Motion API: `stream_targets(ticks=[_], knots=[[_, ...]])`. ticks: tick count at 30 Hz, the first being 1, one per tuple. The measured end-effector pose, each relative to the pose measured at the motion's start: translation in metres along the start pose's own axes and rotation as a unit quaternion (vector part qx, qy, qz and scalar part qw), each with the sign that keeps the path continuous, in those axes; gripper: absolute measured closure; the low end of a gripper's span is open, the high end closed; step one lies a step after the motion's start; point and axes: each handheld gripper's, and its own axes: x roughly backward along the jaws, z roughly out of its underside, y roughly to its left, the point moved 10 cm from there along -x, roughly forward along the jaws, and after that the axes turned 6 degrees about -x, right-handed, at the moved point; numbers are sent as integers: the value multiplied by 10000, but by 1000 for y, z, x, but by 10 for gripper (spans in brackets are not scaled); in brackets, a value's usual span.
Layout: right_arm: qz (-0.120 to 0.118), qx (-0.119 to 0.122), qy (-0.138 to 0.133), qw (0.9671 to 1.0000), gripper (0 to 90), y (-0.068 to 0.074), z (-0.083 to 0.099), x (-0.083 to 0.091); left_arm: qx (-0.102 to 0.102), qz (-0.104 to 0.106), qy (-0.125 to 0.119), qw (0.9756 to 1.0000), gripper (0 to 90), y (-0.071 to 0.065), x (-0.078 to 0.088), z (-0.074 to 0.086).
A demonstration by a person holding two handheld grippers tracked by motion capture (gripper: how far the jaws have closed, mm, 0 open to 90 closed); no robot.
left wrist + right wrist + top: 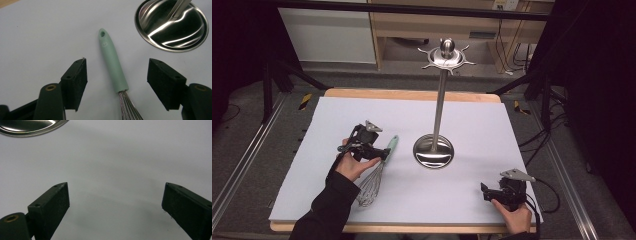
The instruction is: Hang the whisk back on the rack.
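The left gripper [117, 82] has its jaws wide apart on both sides of the whisk [113, 67], not touching its mint green handle. The whisk lies flat on the white mat [337, 115], just to the left of the steel stand [433, 151], its wire end toward the person. The right gripper [115, 205], near the stand's right, has its jaws apart over bare mat.

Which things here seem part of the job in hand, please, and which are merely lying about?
Likely in play:
whisk, between the open left gripper jaws
steel hanging stand, hooks on top

Idle:
right gripper, open over bare white mat
wooden furniture behind the table
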Motion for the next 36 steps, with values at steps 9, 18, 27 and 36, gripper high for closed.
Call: stream_targets(ticks=[9, 18, 27, 36], knots=[[4, 33, 24, 10000, 82, 1, 0, -1, -59, 97, 334, 9994, 361, -3, -14, 10], [12, 59, 30, 10000, 82, 0, 0, -1, -4, 202, 574, 9981, 410, -5, -25, 19], [-11, 65, 41, 10000, 83, 1, 1, -2, 74, 255, 786, 9966, 451, -7, -36, 24], [-17, 47, 55, 10000, 84, 1, 1, -2, 145, 277, 1046, 9940, 502, -7, -45, 32]])
